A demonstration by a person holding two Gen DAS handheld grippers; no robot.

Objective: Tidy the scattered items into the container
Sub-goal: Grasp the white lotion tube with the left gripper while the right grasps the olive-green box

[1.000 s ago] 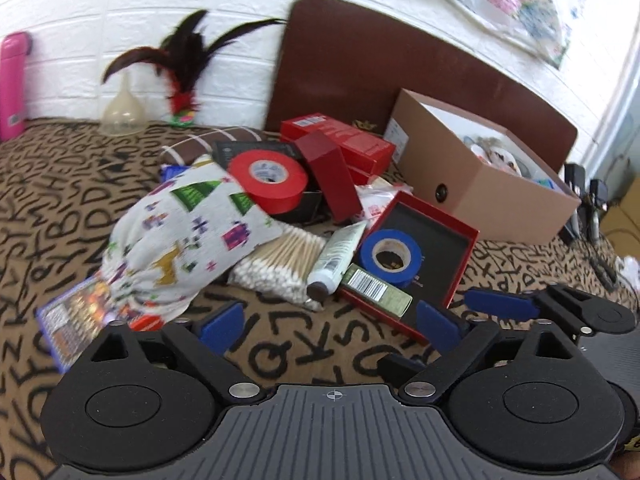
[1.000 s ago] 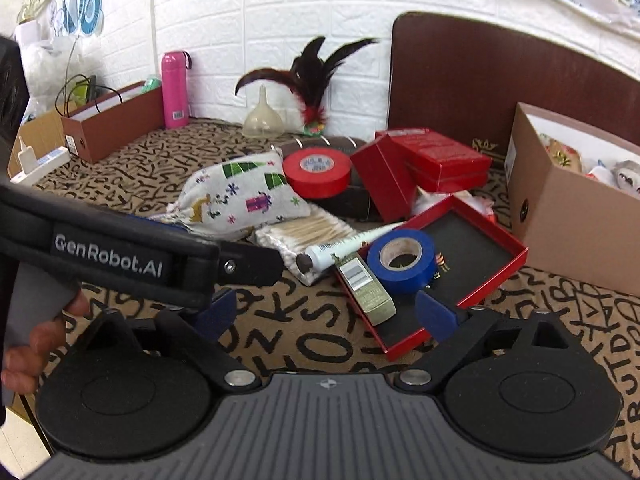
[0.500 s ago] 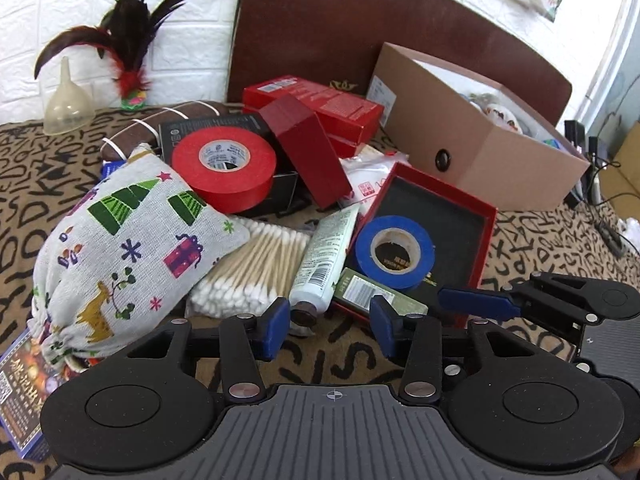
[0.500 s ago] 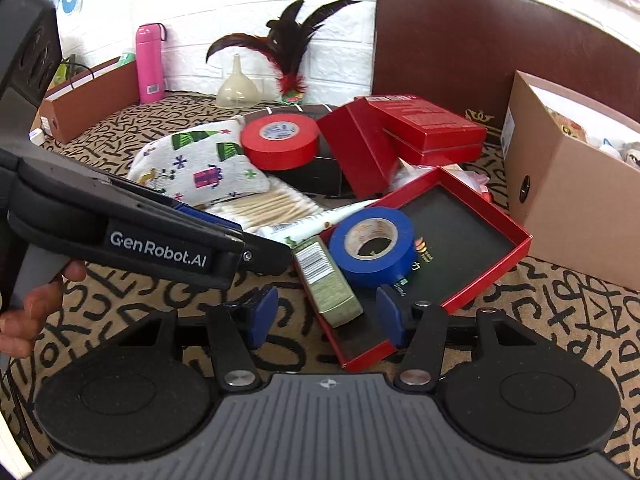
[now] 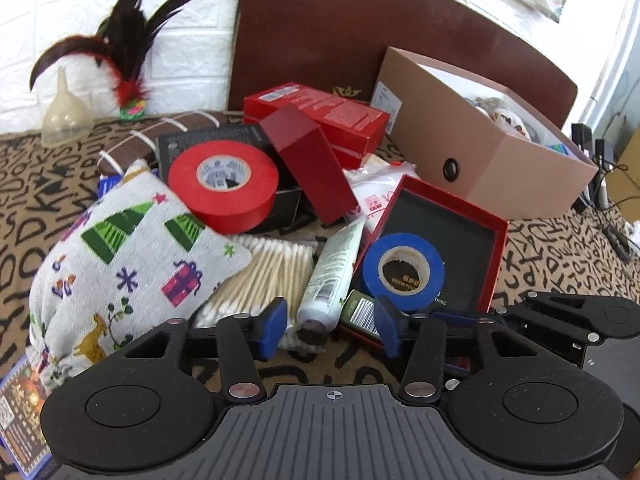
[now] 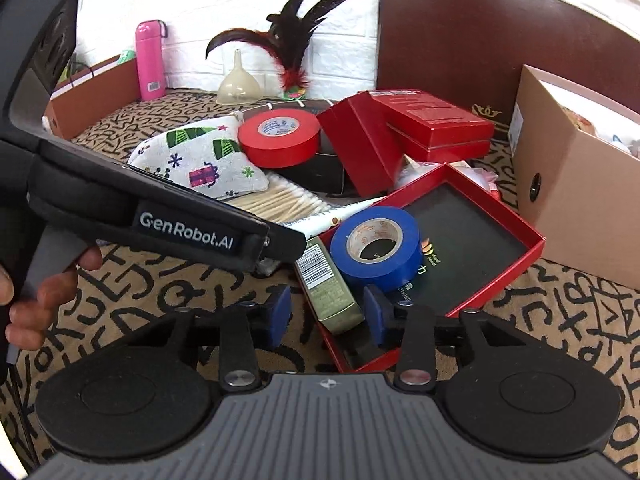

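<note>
A pile of items lies on the patterned cloth. My left gripper (image 5: 330, 326) is open, its blue pads on either side of the dark cap of a white tube (image 5: 330, 276). My right gripper (image 6: 326, 312) is open around the near end of a small olive box (image 6: 326, 284), which leans on the rim of a red tray (image 6: 500, 264). A blue tape roll (image 6: 378, 248) sits in that tray. A red tape roll (image 5: 224, 182), a Christmas-print pouch (image 5: 120, 264), cotton swabs (image 5: 264, 272) and red boxes (image 5: 320, 120) lie behind. The cardboard box (image 5: 480, 152) stands at the right.
A funnel (image 5: 66, 114) and a feather toy (image 5: 128, 80) stand by the white brick wall. A brown headboard (image 5: 380, 28) rises behind the pile. A pink bottle (image 6: 150, 60) and a brown bin (image 6: 96, 96) are far left. A card pack (image 5: 20, 412) lies near left.
Both grippers have moved forward into the pile and their jaws have narrowed. The left now brackets the tube's cap, the right the olive box.
</note>
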